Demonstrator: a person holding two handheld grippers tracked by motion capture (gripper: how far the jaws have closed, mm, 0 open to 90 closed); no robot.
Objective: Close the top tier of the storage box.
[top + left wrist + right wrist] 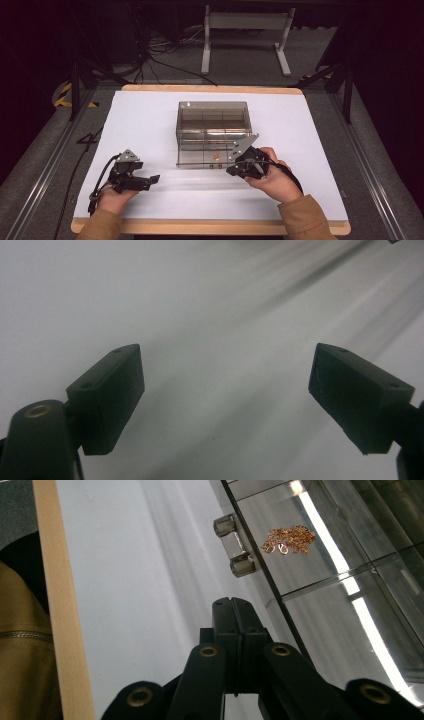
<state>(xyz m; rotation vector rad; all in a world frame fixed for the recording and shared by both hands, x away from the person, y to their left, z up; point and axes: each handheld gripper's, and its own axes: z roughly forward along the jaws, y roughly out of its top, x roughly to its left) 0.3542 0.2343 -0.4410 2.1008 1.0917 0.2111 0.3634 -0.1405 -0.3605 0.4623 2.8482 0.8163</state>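
1. Where the high view looks down on the desk point(150, 107), we count one clear box point(212, 132), two grippers and two hands.
2. We see the clear box standing near the middle of the white desk top, split inside by thin walls into several compartments; we cannot count them exactly.
3. We count one small heap of copper-coloured rings point(289, 538), lying in a compartment at the near edge of the box, just behind its clear front wall.
4. We count one metal latch point(232, 546) on that front wall, close beside the rings.
5. We find the right gripper point(239, 169) at the near right corner of the box, its jaws pressed together with nothing between them; the right hand point(274, 179) holds it.
6. We find the left gripper point(151, 179) well apart from the box, near the left front of the desk, its jaws spread wide over bare white surface; the left hand point(114, 199) holds it.
7. We note open white surface on the left, right and far sides of the box, and a wooden edge point(62, 605) along the desk's near side.
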